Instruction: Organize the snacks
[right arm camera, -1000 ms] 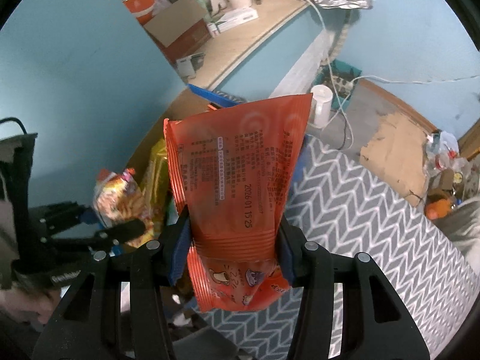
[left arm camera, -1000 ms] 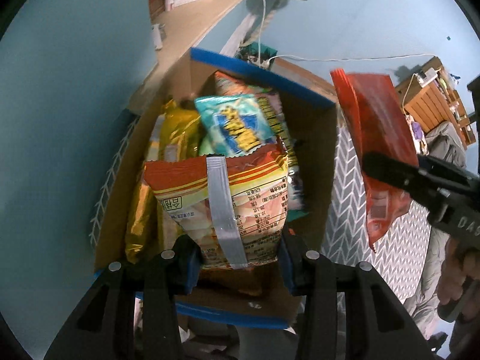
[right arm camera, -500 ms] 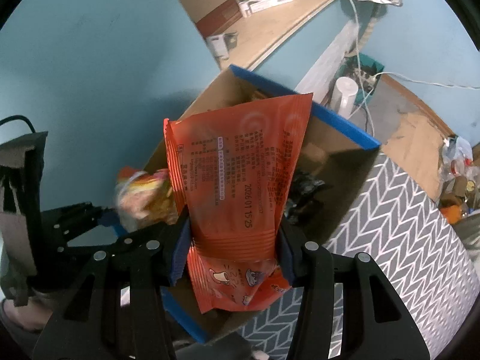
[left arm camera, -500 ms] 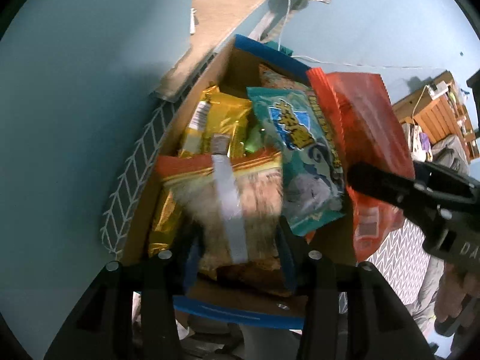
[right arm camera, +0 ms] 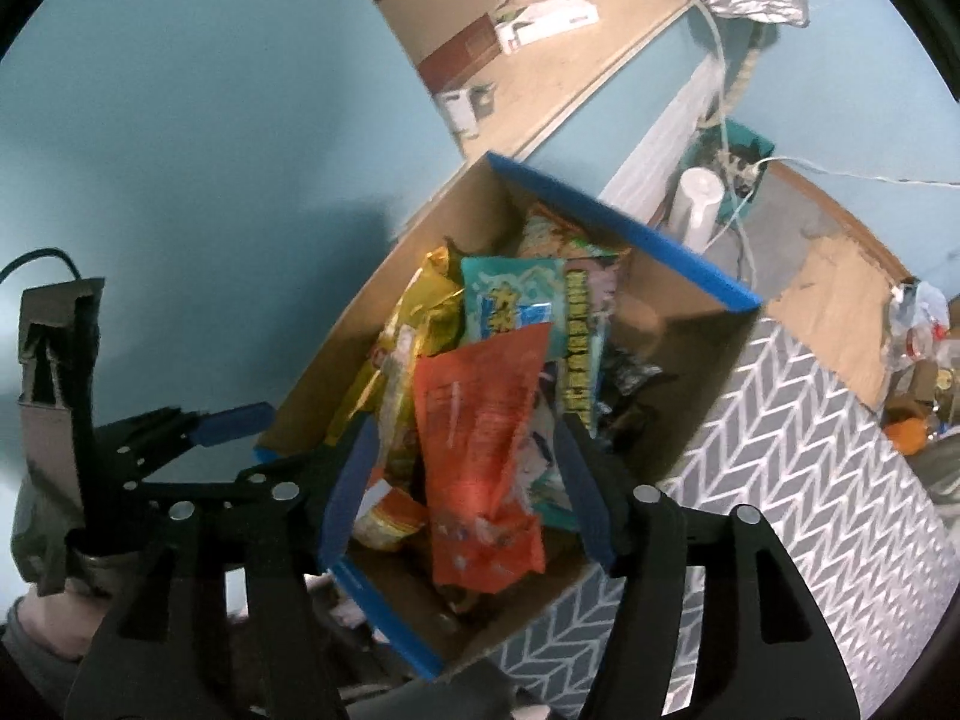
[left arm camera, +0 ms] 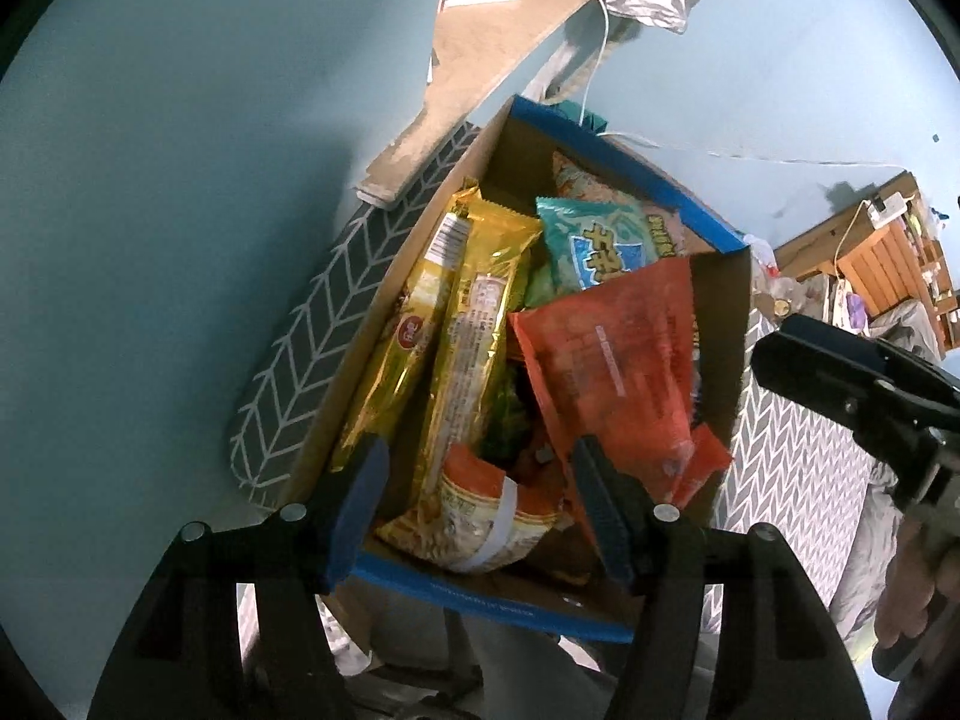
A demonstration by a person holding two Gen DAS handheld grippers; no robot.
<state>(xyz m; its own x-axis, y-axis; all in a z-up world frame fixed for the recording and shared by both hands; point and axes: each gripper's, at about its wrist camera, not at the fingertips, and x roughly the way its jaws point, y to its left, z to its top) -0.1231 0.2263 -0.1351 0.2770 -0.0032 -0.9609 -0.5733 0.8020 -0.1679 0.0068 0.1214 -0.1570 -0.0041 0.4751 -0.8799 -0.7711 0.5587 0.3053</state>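
A cardboard box with a blue rim (left arm camera: 630, 162) (right arm camera: 618, 222) holds several snack bags. My left gripper (left arm camera: 480, 510) hangs over its near end, jaws opening. The orange-and-yellow cracker bag with a white strip (left arm camera: 480, 516) lies in the box below them, free of the pads. My right gripper (right arm camera: 465, 498) is also over the box, jaws opening. The red snack bag (right arm camera: 480, 432) (left arm camera: 606, 372) leans inside the box between its fingers with a gap on each side. The left gripper (right arm camera: 264, 438) shows at the left of the right wrist view, the right gripper (left arm camera: 798, 360) at the right of the left wrist view.
The box sits on a grey chevron-patterned surface (right arm camera: 810, 480) against a blue wall. A wooden shelf (left arm camera: 498, 42) with boxes and cups runs behind it. A white cylinder (right arm camera: 696, 204), cables and a flat cardboard piece (right arm camera: 840, 300) lie beyond the box.
Both grippers have gone from shut on their bags to open. The cracker bag and the red bag have dropped into the box. Both hands shifted over the box.
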